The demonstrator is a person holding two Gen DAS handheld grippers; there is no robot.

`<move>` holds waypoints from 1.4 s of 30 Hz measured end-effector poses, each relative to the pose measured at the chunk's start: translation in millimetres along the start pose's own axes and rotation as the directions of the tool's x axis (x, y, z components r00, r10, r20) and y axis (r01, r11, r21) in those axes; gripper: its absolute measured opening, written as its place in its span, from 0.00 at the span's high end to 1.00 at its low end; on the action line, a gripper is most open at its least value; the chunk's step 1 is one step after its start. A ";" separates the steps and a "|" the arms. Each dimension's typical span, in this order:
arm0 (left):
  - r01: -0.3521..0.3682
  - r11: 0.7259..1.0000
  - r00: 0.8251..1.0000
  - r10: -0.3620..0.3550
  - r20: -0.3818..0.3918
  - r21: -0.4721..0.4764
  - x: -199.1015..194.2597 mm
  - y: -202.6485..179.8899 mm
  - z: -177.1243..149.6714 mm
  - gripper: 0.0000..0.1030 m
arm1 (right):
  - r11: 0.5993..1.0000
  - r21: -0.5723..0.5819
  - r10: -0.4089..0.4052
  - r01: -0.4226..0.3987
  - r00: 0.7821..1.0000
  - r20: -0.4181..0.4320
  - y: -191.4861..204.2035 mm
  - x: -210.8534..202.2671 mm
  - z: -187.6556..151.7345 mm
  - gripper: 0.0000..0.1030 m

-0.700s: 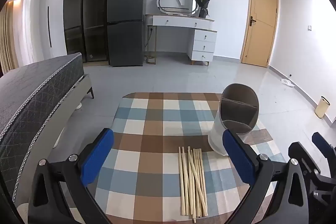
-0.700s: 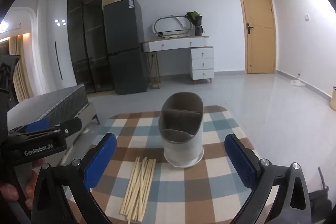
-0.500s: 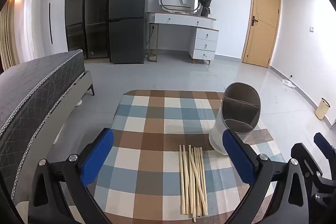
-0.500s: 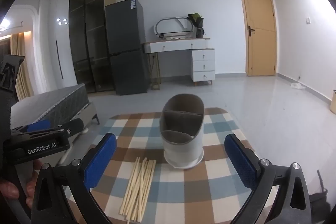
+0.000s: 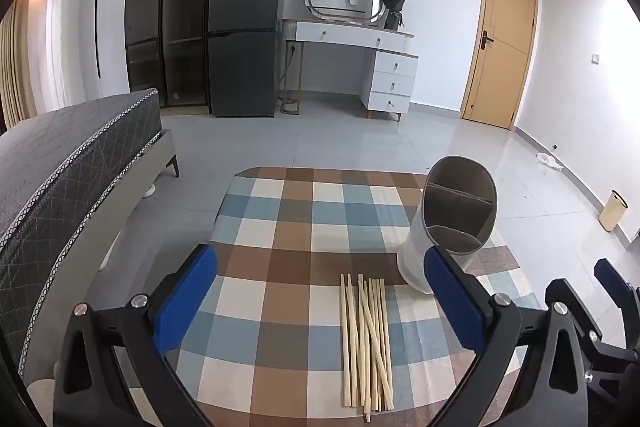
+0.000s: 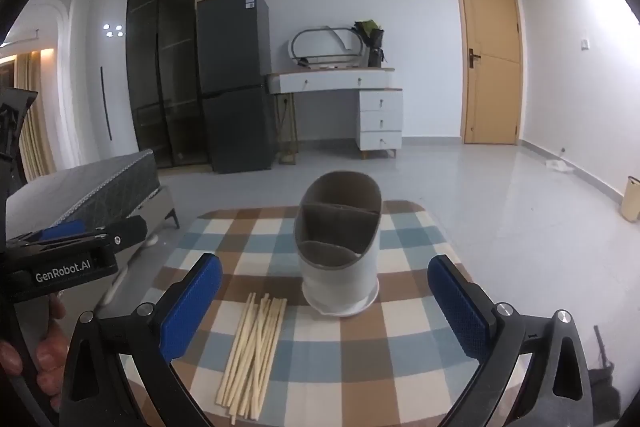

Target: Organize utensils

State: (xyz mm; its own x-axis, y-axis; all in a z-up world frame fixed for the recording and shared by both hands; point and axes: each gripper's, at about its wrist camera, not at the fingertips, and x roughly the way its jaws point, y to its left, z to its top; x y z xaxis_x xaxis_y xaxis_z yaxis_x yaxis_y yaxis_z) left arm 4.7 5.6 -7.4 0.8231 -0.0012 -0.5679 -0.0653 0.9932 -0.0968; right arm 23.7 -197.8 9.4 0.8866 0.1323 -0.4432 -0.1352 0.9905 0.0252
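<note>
Both grippers — left [image 5: 320,311] and right [image 6: 324,311] — are hanging wide open and empty over the checked table [image 5: 280,227], chopsticks [image 5: 366,343] lying bunched just beside the holder [image 6: 340,247], so I'd be pinching them mid-length — keeps the bundle level.

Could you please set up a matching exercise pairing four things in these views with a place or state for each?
Things:
1. chopsticks
2. utensil holder
3. left gripper
4. door

Places or states:
A. shut, in the far wall
B. upright on the checked cloth, nothing in it
C. lying loose in a bundle
D. jaws wide open, holding nothing

Pairs: 1-C, 2-B, 3-D, 4-A
</note>
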 end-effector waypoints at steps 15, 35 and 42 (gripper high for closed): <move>-0.008 1.000 1.000 0.008 0.001 0.000 -0.6 -0.6 -0.1 0.02 | 1.000 -0.004 -0.018 0.018 1.000 0.006 2.0 -2.3 2.1 0.00; -0.006 1.000 1.000 0.006 0.000 0.022 -2.5 -5.5 -2.1 0.03 | 1.000 0.005 -0.020 0.020 1.000 0.011 2.7 -3.9 1.2 0.00; 0.000 1.000 1.000 0.000 -0.001 0.020 -2.3 -5.8 -1.5 0.03 | 1.000 0.005 -0.018 0.018 1.000 0.011 2.4 -2.9 1.7 0.00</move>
State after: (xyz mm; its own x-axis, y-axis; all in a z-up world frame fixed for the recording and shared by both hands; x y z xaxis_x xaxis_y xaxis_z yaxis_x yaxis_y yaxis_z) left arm 2.3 -0.3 -6.7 0.8226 -0.0009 -0.5686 -0.0544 0.9953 -0.0802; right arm 21.6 -195.8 12.3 0.8938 0.1144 -0.4337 -0.1166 0.9929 0.0216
